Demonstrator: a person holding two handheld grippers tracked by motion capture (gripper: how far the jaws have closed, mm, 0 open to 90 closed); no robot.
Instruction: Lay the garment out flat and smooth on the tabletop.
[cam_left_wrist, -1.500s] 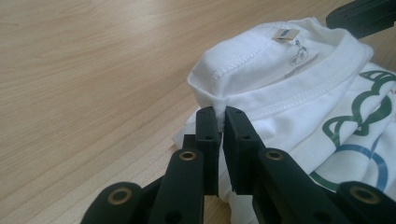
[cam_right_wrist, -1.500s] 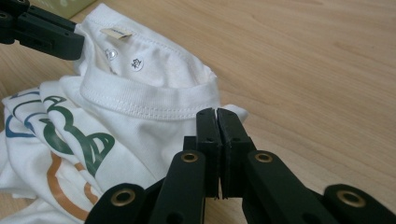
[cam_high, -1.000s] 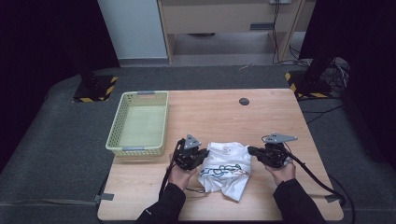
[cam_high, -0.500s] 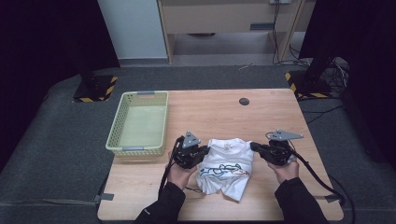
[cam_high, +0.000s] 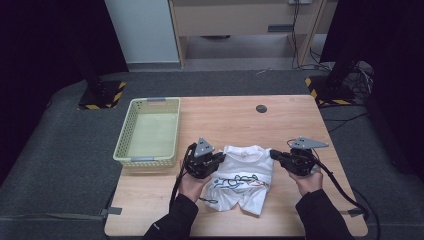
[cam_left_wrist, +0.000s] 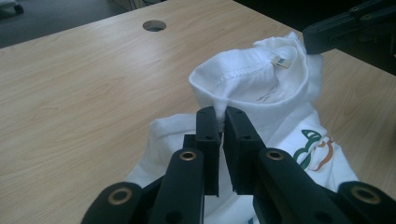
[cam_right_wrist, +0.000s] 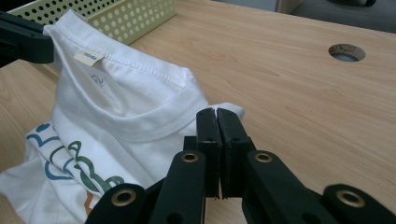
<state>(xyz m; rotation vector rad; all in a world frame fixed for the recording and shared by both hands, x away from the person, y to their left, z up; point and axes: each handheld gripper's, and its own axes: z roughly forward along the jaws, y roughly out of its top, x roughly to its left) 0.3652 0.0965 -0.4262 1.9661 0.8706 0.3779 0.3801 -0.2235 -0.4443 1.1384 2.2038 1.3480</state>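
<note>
A white T-shirt (cam_high: 245, 172) with a green, blue and orange print lies on the wooden table (cam_high: 235, 120), its collar end lifted. My left gripper (cam_high: 218, 159) is shut on the shirt's left shoulder edge; in the left gripper view the jaws (cam_left_wrist: 222, 122) pinch the white cloth (cam_left_wrist: 261, 88) just below the collar. My right gripper (cam_high: 275, 154) is shut on the right shoulder edge; in the right gripper view the closed jaws (cam_right_wrist: 217, 119) hold a fold of the shirt (cam_right_wrist: 116, 121). The collar hangs stretched between the two grippers.
A pale green perforated basket (cam_high: 150, 131) stands on the table's left side, close beside my left hand; its corner (cam_right_wrist: 135, 18) is in the right gripper view. A round cable hole (cam_high: 261, 108) is at the far middle of the table. Cables trail off the table's right edge.
Both grippers have lifted the shirt's collar end slightly off the table, the left hand rising more. The shirt's upper part now stands taut between them; the grips have not changed.
</note>
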